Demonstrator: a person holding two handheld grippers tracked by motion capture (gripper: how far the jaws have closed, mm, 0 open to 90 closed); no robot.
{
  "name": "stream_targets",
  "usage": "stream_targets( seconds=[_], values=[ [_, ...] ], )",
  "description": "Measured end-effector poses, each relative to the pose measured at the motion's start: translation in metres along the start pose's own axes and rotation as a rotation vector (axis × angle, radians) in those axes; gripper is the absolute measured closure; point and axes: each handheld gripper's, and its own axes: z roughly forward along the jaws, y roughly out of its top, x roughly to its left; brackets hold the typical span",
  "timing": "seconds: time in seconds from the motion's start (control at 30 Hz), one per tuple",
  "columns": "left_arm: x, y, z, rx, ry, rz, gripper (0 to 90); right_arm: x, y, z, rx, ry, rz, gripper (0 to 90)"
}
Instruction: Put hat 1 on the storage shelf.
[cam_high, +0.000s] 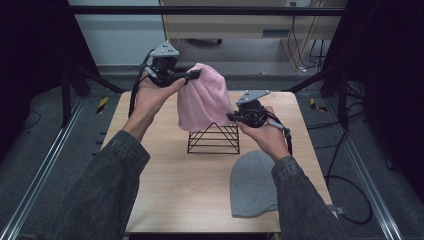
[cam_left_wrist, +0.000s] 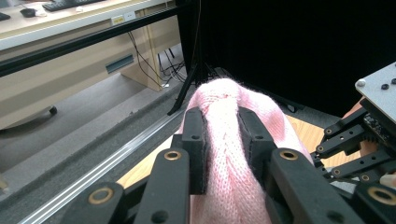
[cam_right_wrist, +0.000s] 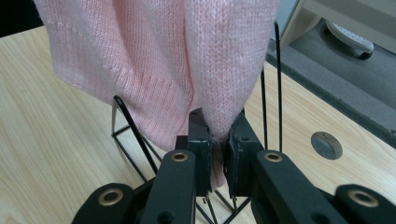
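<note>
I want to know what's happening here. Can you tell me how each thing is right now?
Pink hat: held up over the stand, hanging down.
Wire stand: upright on the table, bare.
Grey hat: lying flat on the table.
Left tongs: shut on the pink hat's top.
Right tongs: shut on its lower edge.

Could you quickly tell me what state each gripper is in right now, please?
Left gripper: closed on the top of the pink hat.
Right gripper: closed on the hat's lower edge, above the wire rack.
</note>
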Motion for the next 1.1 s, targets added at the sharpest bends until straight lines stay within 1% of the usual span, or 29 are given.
stream_targets(
  seconds=[0.3,0.43,0.63,0.8,0.83,0.9,1.03,1.07,1.1],
  values=[
    [-0.008,-0.003,0.006,0.01,-0.018,0.001,75.0,-0.003,-0.012,-0.003,-0.004,-0.005,0.014,82.6],
    [-0.012,-0.004,0.01,0.012,-0.024,-0.003,75.0,-0.005,-0.016,-0.005,0.007,-0.009,0.013,82.6],
    [-0.017,-0.005,0.015,0.028,-0.034,0.012,74.9,-0.007,-0.024,-0.007,0.009,-0.011,0.027,82.6],
    [-0.02,-0.007,0.02,0.032,-0.037,0.011,74.7,-0.008,-0.03,-0.005,0.011,-0.015,0.03,82.6],
    [-0.02,-0.008,0.02,0.041,-0.037,0.017,74.7,-0.008,-0.031,-0.004,0.012,-0.013,0.032,82.6],
    [-0.02,-0.01,0.022,0.043,-0.037,0.013,74.7,-0.007,-0.033,-0.003,0.022,-0.013,0.032,82.6],
    [-0.02,-0.014,0.025,0.055,-0.037,0.02,74.6,-0.007,-0.036,0.0,0.038,-0.014,0.029,82.6],
    [-0.02,-0.015,0.025,0.05,-0.04,0.017,74.6,-0.006,-0.037,0.001,0.034,-0.014,0.028,82.6],
    [-0.02,-0.015,0.025,0.056,-0.043,0.021,74.6,-0.006,-0.038,0.001,0.035,-0.013,0.026,82.6]
  ],
)
